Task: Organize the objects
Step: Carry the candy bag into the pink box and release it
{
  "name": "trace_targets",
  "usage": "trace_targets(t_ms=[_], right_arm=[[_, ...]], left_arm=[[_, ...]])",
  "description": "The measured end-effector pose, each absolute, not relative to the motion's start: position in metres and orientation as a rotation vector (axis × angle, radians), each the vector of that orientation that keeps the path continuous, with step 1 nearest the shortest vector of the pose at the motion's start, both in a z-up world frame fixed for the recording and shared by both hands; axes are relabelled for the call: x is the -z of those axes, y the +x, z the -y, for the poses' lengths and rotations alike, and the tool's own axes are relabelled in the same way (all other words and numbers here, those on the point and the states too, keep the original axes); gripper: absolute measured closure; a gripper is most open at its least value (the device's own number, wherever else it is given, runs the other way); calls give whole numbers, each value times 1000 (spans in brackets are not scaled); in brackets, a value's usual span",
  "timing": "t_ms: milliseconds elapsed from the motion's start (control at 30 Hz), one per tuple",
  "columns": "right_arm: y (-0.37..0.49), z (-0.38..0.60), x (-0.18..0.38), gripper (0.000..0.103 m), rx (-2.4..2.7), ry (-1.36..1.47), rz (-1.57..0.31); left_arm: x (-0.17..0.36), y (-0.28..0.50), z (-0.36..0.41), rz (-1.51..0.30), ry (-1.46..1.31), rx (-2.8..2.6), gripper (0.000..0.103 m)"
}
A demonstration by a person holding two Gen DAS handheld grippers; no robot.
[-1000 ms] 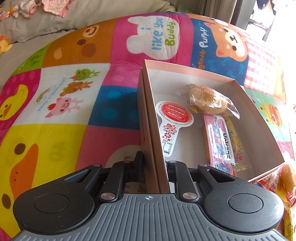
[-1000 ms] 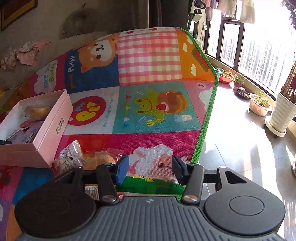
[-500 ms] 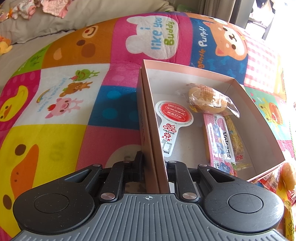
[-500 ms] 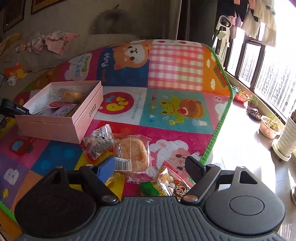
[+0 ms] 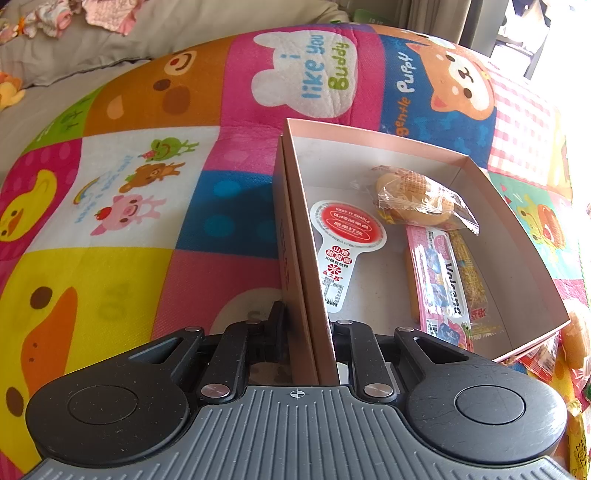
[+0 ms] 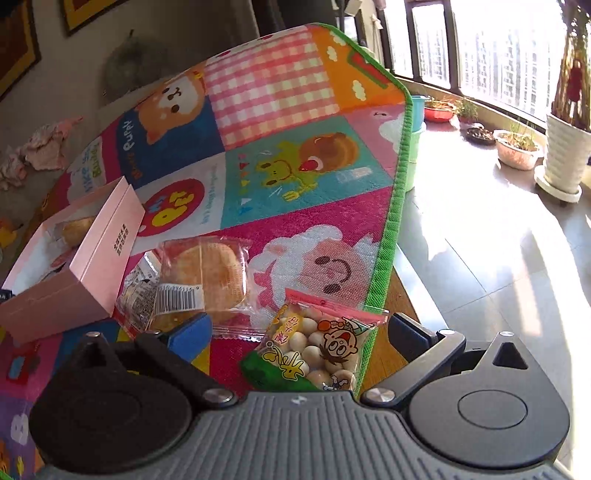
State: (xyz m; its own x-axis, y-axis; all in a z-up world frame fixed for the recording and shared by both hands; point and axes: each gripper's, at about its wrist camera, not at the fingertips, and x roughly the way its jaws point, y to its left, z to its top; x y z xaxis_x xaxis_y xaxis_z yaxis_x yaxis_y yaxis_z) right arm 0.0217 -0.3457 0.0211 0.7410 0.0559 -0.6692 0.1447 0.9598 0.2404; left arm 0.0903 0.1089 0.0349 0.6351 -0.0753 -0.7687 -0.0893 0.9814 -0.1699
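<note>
My left gripper (image 5: 306, 325) is shut on the near left wall of the pink box (image 5: 295, 236). Inside lie a wrapped bun (image 5: 417, 195), a red-and-white paddle-shaped packet (image 5: 341, 243) and a pink snack bar (image 5: 439, 280). In the right wrist view the pink box (image 6: 99, 258) sits at left on the mat. My right gripper (image 6: 303, 334) is open, its jaws either side of a bag of small round biscuits (image 6: 317, 350) at the mat's edge. A wrapped bread (image 6: 210, 277) and a small packet (image 6: 138, 295) lie between the bag and the box.
A colourful cartoon play mat (image 6: 295, 147) with a green border covers the surface. To the right is tiled floor with plant pots (image 6: 517, 147) by the windows. Clothes (image 5: 74, 14) lie on grey fabric beyond the mat. More snack packets (image 5: 576, 343) lie at the box's right corner.
My right gripper has come down and forward over the snacks, so the biscuit bag now lies between its open jaws. My left gripper has kept its hold on the box wall.
</note>
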Motion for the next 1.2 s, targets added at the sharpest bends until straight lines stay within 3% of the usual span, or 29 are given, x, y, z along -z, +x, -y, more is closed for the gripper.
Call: trace_targets(t_ms=[133, 300, 333, 367, 767, 1200], right_arm=[[22, 337, -9, 8, 101, 231, -745], [12, 312, -13, 30, 17, 33, -743], [9, 311, -16, 40, -3, 27, -748], [6, 312, -20, 41, -18, 30, -762], [-42, 245, -86, 42, -412, 49, -780], [62, 130, -114, 42, -517, -29, -638]], left_arm=[[-34, 90, -110, -884, -200, -7, 85], [-34, 89, -111, -882, -201, -7, 85], [-33, 89, -111, -882, -201, -7, 85], [-33, 89, -111, -882, -201, -8, 85], [-34, 90, -110, -885, -199, -14, 85], [-35, 91, -107, -899, -183, -22, 86]])
